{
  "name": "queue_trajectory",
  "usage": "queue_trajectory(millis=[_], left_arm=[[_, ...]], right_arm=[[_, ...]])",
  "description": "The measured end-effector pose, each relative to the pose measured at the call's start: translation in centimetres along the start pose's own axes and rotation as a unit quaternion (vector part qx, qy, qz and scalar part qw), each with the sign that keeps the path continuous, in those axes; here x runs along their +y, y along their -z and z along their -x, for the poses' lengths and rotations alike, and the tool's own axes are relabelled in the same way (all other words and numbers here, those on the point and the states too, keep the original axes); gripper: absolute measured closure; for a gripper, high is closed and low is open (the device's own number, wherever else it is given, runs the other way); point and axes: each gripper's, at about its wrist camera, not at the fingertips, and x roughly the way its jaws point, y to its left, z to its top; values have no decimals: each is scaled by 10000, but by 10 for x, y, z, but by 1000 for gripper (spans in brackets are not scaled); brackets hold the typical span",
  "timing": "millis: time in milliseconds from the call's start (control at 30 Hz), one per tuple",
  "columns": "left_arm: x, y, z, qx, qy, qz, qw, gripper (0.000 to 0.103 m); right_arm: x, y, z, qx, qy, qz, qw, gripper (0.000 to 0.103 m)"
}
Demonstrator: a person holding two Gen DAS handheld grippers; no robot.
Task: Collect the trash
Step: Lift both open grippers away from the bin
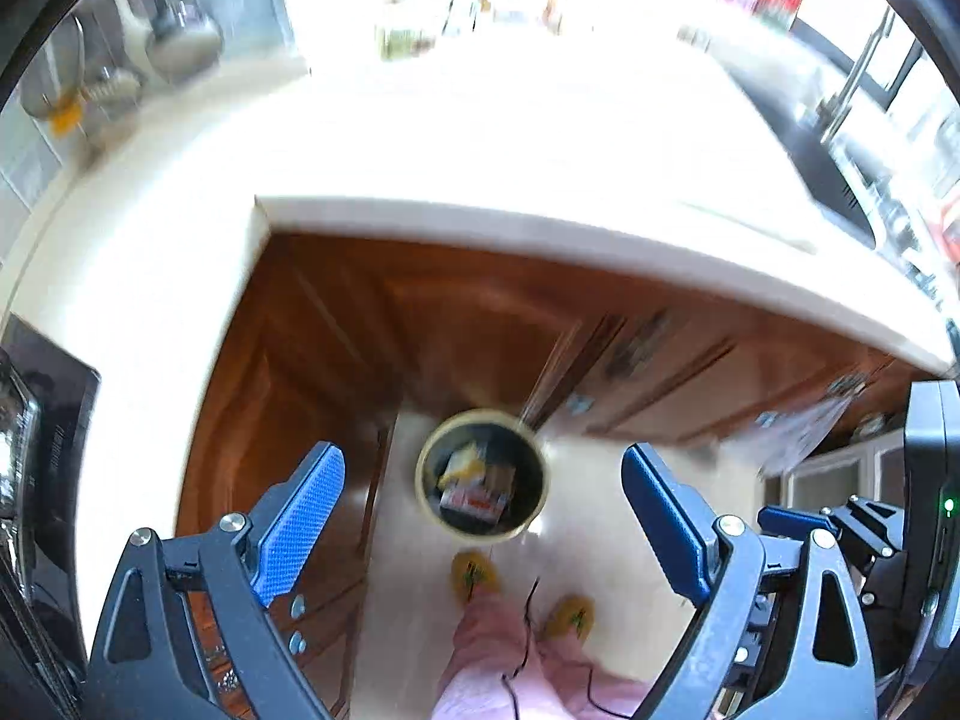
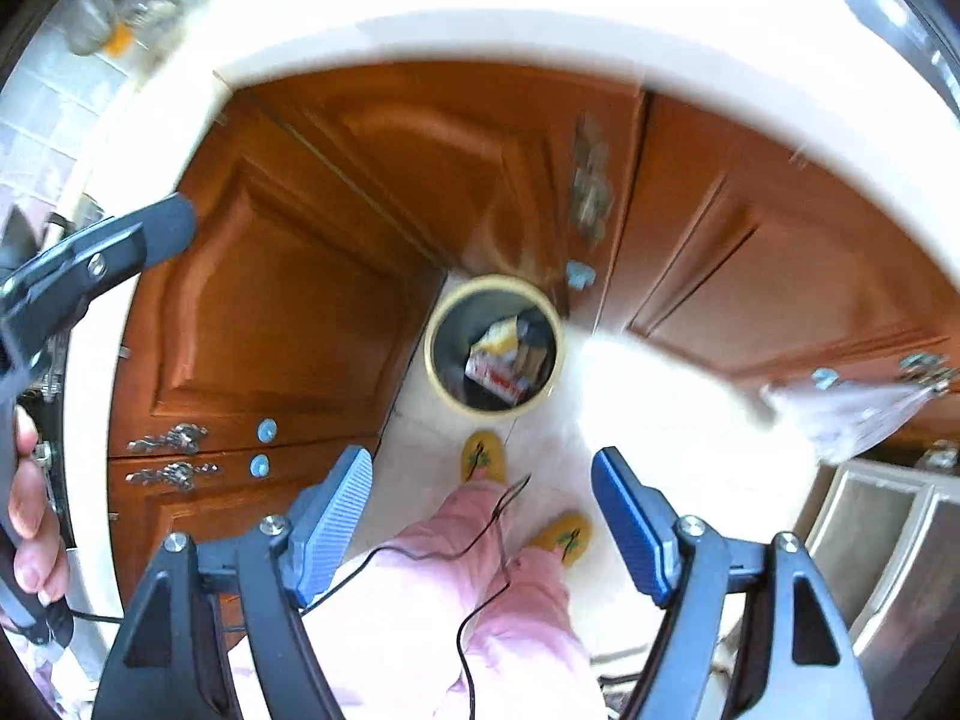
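Hovering both grippers over the bin, jaws spread and empty.
Left gripper [image 1: 483, 516] and right gripper [image 2: 480, 510] are high above the floor; bin [image 2: 493, 348] at 12 o'clock in the cabinet corner holds trash [image 2: 501, 360], likely a drop spot; table [image 1: 480, 138] looks overexposed.

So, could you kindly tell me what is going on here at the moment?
A person in pink trousers and yellow slippers stands in a kitchen corner over a round bin on the floor, which already holds wrappers and cartons. The left gripper and right gripper both hang open and empty above it. A clear plastic bag shows blurred at right.
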Motion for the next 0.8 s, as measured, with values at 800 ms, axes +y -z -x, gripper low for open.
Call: queue_trajectory(millis=[800], left_arm=[[-1,-130,144,-1759,562,-237,9825,10]], right_arm=[[11,-76,193,-2195,402,-124,9747,27]])
